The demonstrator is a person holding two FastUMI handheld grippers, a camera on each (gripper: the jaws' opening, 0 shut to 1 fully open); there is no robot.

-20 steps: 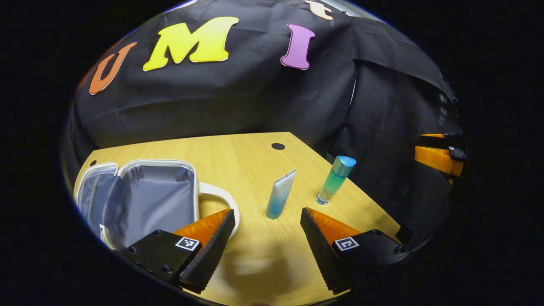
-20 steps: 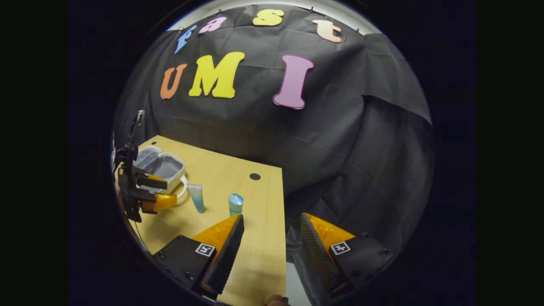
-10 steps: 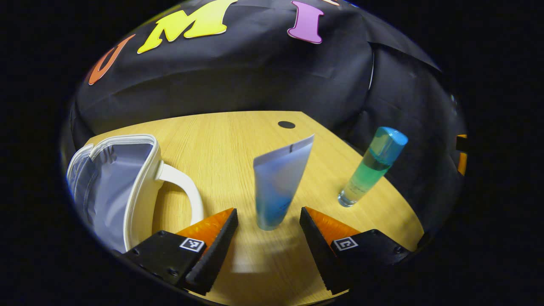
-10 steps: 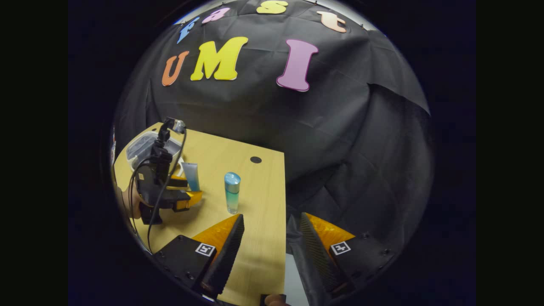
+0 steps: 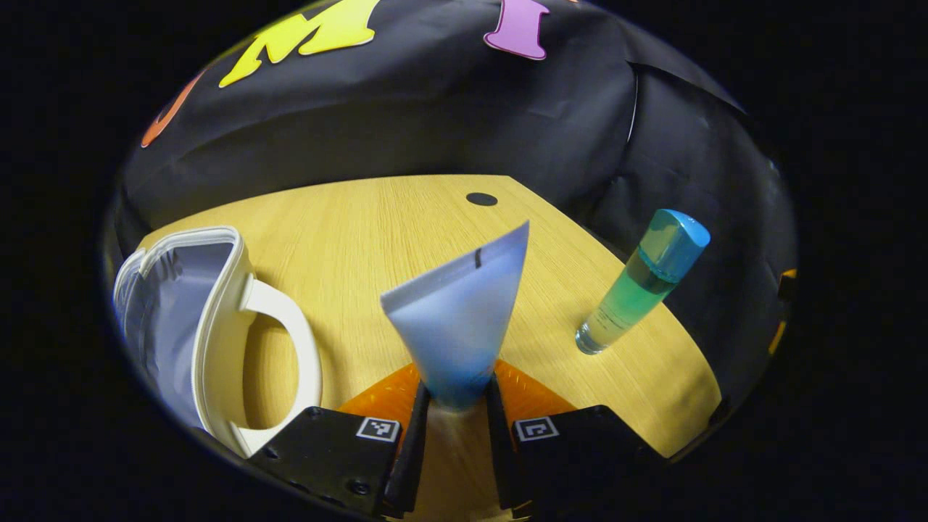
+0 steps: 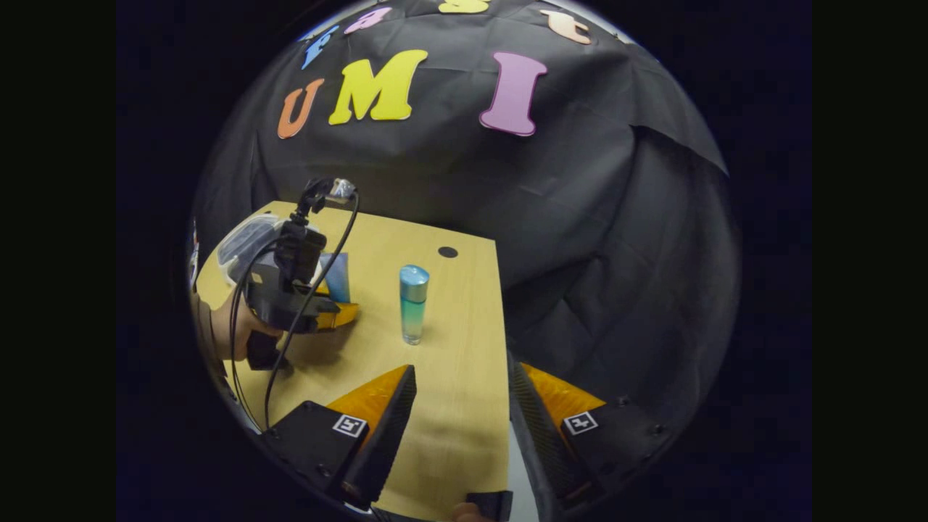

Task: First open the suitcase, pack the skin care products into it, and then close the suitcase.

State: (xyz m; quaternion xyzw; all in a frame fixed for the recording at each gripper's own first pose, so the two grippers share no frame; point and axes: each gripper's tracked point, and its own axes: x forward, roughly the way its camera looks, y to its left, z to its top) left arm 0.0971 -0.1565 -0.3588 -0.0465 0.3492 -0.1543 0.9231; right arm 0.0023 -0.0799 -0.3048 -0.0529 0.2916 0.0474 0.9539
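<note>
In the left gripper view my left gripper [image 5: 455, 406] is shut on the lower end of a white-and-blue tube [image 5: 460, 322] that stands upright on the wooden table [image 5: 377, 239]. The open white suitcase [image 5: 185, 319] with grey lining and a white handle lies to its left. A green bottle with a blue cap [image 5: 638, 279] stands to the right. In the right gripper view my right gripper [image 6: 460, 428] is open over the table's right edge; farther off are the left gripper [image 6: 341, 313] on the tube [image 6: 336, 275], the bottle [image 6: 413, 303] and the suitcase [image 6: 243, 246].
A small black hole [image 5: 481, 199] marks the table near its far corner. The table's right edge [image 6: 500, 348] drops off beside the black cloth wall. A hand [image 6: 243, 335] holds the left gripper, with a cable [image 6: 304, 304] looping from it.
My left gripper moved forward around the tube and shut on its lower end. The right gripper crept a little closer to the bottle, still open.
</note>
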